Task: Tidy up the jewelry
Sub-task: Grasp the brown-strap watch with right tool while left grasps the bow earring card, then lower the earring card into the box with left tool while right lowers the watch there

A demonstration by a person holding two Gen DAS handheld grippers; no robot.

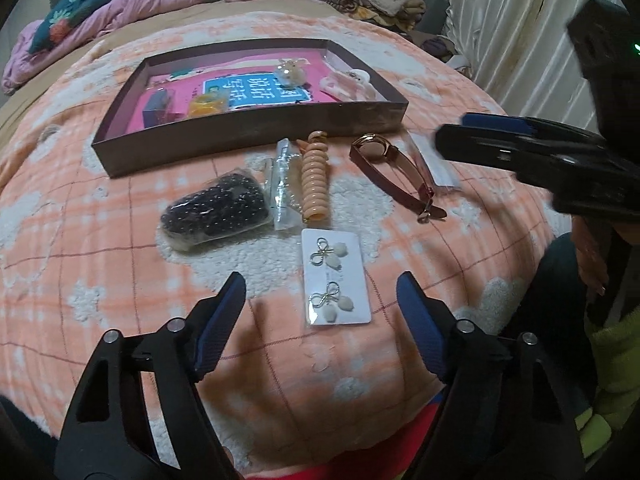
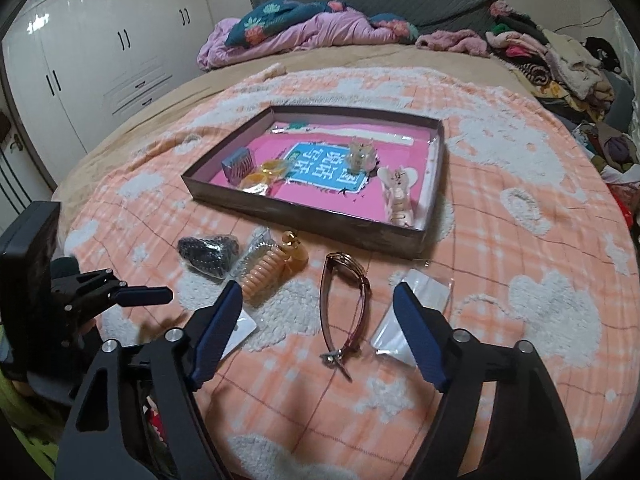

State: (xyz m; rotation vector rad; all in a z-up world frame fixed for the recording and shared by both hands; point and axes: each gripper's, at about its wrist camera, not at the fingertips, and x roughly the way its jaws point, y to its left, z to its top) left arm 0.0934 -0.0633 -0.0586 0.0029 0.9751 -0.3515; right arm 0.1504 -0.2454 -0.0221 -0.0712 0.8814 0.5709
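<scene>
- Jewelry lies in two groups around the shallow brown box (image 1: 256, 136): several pieces rest inside on its pink lining, the rest in a loose row on the blanket (image 1: 100, 240) just in front of its near wall, probably waiting to go in.
- Nearest that wall are the bag of dark beads (image 1: 214, 210), the coiled peach hair tie (image 1: 315, 176) and the strap watch (image 1: 394, 176).
- Farther from the box, the earring card (image 1: 336, 278) lies flat.
- The left gripper (image 1: 320, 300) hovers with jaws spread wide, empty, straddling the card, seemingly lined up to pick it.
- The right gripper (image 2: 318, 312) is likewise spread and empty, over the watch.
</scene>
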